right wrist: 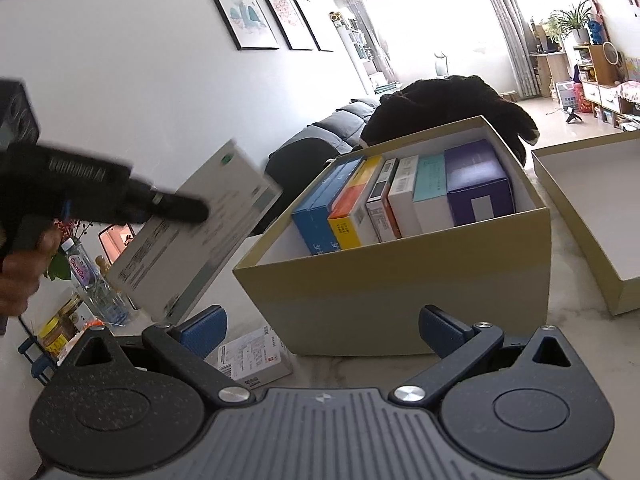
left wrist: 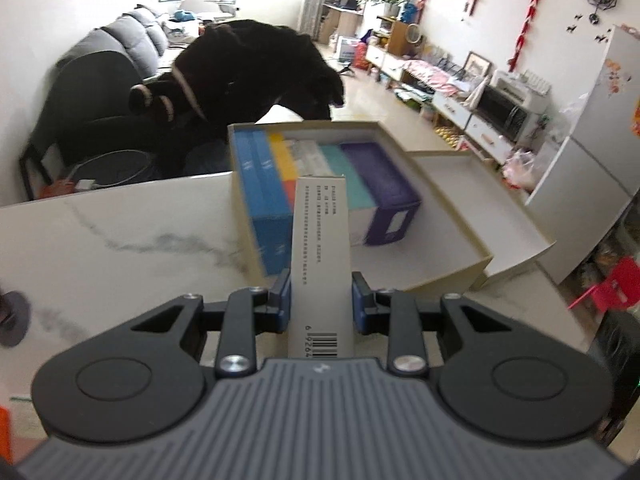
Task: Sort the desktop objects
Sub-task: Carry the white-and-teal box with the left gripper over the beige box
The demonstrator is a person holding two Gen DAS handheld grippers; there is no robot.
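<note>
In the right wrist view the left gripper and its grey carton were motion-blurred, the print unreadable. The right gripper's body hid part of a flat white packet. The lid tray ran off the frame's right edge.

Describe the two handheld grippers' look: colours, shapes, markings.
Both match: the left gripper and right gripper have a ribbed grey housing with a small logo, black speckled round hubs, black linkage arms on silver screws, and blue textured pads. No cables or sleeves show.
</note>
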